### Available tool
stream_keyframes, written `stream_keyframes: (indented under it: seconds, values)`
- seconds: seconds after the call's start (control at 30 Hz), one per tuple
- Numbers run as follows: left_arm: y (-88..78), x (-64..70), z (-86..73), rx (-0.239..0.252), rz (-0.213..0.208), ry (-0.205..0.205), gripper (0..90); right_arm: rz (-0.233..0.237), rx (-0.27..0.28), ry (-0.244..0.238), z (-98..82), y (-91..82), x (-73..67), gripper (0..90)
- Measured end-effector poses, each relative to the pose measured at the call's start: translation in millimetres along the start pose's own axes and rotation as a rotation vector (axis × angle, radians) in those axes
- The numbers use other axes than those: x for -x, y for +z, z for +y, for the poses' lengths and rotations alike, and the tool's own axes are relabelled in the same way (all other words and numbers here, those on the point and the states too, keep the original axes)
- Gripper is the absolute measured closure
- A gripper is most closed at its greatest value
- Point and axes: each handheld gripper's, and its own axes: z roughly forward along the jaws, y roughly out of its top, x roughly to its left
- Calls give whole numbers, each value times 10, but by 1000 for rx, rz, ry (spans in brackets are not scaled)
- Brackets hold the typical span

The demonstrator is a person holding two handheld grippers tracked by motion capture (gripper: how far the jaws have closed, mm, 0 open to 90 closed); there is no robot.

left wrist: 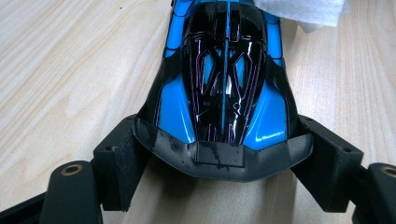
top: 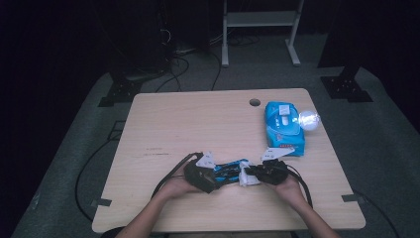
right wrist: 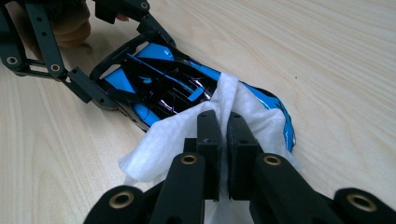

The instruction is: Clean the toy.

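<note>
A blue and black toy car (top: 229, 168) lies on the wooden table (top: 198, 124) near its front edge. My left gripper (top: 214, 176) is shut on the car's rear end; in the left gripper view its jaws clamp both sides of the car (left wrist: 224, 79) at the black bumper. My right gripper (top: 253, 173) is shut on a white wipe (top: 247, 179). In the right gripper view the pinched wipe (right wrist: 163, 140) drapes over the nose of the car (right wrist: 159, 88), with the left gripper (right wrist: 116, 56) at the car's far end. The wipe (left wrist: 303, 9) also peeks in beyond the car's front.
A blue pack of wipes (top: 283, 128) lies at the table's right side, with a bright glare spot (top: 309, 119) at its edge. A cable hole (top: 254, 102) sits near the far edge. Cables trail from both grippers. A metal frame stands on the floor beyond.
</note>
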Motion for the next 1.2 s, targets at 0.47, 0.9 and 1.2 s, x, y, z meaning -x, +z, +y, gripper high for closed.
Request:
stream_keyframes:
  seconds: [0.47, 0.9, 1.2]
  values:
    - [15, 12, 12, 3, 2, -6, 241, 133, 18, -101, 337, 431, -435, 851]
    - [0, -6, 2, 1, 8, -8, 241, 120, 18, -107, 481, 562, -414, 852]
    - [4, -7, 3, 1, 8, -4, 241, -10, 14, -59, 421, 453, -51, 852]
